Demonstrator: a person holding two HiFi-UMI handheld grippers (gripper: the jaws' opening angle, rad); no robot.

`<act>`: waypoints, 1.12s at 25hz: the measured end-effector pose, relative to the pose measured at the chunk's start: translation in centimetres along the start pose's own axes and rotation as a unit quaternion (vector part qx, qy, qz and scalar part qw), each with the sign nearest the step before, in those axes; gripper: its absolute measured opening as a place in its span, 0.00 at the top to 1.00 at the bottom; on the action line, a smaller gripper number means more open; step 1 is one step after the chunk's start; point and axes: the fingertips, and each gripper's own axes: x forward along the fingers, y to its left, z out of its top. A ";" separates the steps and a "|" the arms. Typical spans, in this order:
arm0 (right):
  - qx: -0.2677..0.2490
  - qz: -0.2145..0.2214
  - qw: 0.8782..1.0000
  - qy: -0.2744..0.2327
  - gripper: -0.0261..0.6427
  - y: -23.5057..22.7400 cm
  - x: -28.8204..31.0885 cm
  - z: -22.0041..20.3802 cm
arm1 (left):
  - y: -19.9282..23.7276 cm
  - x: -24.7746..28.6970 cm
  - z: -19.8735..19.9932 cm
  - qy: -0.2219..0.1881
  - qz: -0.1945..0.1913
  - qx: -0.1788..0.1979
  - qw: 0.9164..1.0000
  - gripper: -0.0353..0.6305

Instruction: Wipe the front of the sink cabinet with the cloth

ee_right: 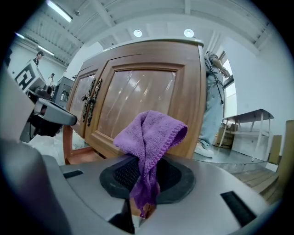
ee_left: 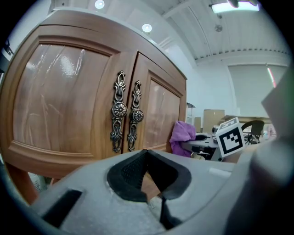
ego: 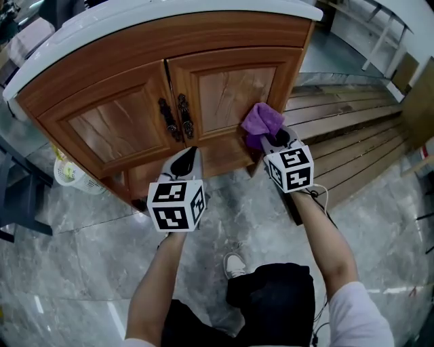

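Pinches the purple cloth in the right claw, pads pressed onto its lower tail, with the bunched fold standing up above the tips. Holds it at the lower right corner of the right door of the sink cabinet, close against the wood; cannot tell whether touching.

Aims the left claw at the bottom rail, below the pair of ornate dark handles at the seam between the doors. Tips pressed together there, nothing between them, just short of the wood.

Above the doors, a white counter. On the grey marble floor, left of the cabinet, a white mesh basket with something yellowish inside, too small to name. To the right, wooden slats laid flat. Near the bottom, between the arms, a white shoe. Past the cabinet's right corner in the right gripper view, a standing person in jeans.
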 end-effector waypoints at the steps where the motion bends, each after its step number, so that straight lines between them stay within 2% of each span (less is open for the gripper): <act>1: 0.001 -0.005 1.000 0.003 0.85 -0.6 -0.1 -0.2 | -0.2 0.2 0.0 0.000 -0.003 0.001 1.000 0.94; 8: 0.002 -0.036 0.999 0.018 0.85 -3.9 -0.9 -1.4 | -1.4 1.9 0.0 0.003 -0.019 0.001 1.000 0.94; 13: -0.005 -0.035 0.999 0.020 0.85 -4.4 -1.1 -1.4 | -2.2 2.8 0.4 0.000 -0.027 0.002 1.000 0.94; 19: 0.015 -0.002 1.000 0.004 0.85 -2.0 -2.5 1.0 | -2.6 2.9 2.5 0.003 -0.030 -0.005 1.000 0.94; 25: 0.054 0.044 0.997 0.022 0.85 0.9 -4.0 5.4 | -2.6 1.1 5.6 0.042 -0.018 -0.029 0.999 0.94; 28: 0.065 0.058 0.996 0.035 0.85 1.4 -4.7 8.1 | -3.1 0.1 8.4 0.038 -0.017 -0.039 0.998 0.94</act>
